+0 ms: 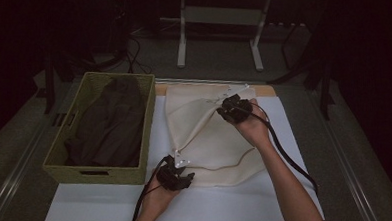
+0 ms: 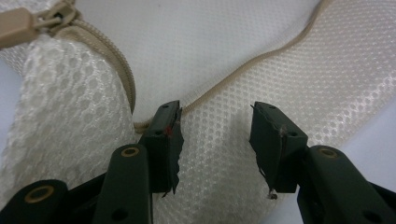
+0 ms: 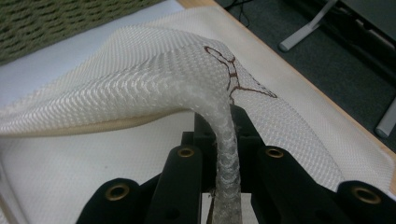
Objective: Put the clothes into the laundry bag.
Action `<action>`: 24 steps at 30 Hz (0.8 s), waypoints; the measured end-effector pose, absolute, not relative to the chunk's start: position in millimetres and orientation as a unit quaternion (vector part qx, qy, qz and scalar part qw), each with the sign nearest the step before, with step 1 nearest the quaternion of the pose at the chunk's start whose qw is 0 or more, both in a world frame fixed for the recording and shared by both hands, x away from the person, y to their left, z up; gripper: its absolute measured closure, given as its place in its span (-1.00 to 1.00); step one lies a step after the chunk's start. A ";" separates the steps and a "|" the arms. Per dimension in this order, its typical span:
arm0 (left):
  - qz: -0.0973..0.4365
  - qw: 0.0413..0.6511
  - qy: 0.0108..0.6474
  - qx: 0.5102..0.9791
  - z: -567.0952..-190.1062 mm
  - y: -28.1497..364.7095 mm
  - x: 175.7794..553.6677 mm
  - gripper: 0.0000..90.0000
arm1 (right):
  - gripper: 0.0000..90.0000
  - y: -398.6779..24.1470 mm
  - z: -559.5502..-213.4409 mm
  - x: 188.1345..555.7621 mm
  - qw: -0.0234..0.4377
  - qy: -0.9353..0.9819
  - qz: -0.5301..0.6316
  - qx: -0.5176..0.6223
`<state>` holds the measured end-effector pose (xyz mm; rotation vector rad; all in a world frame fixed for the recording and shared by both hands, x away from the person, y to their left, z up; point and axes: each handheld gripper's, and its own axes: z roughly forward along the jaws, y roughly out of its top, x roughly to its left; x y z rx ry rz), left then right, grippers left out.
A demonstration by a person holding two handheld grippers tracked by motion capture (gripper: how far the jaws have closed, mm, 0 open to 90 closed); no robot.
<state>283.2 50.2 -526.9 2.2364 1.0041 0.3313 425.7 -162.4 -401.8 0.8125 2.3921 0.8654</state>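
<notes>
- Two grippers: our right gripper [image 1: 233,109] pinches the cream mesh laundry bag's [image 1: 210,135] top layer, lifted.
- Left gripper [image 1: 179,166] half-open over the zipper [image 2: 122,70], gripping nothing.
- Dark garment [image 1: 109,124] remains in the green woven basket [image 1: 149,117], unloaded.

One mesh bag [image 1: 210,135], one basket [image 1: 104,172]

Cream mesh laundry bag [image 1: 205,135] lies on the table, unzipped, upper layer lifted.

No readable text, label, brand or number appears; the brown stitched mark on the mesh bag [image 3: 238,77], upper centre of the right gripper view, is illegible.
</notes>
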 end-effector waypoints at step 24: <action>0.022 0.165 0.332 0.928 -470.7 33.4 314.0 0.11 | 0.87 -163.7 -404.0 425.0 0.216 0.885 0.298 0.284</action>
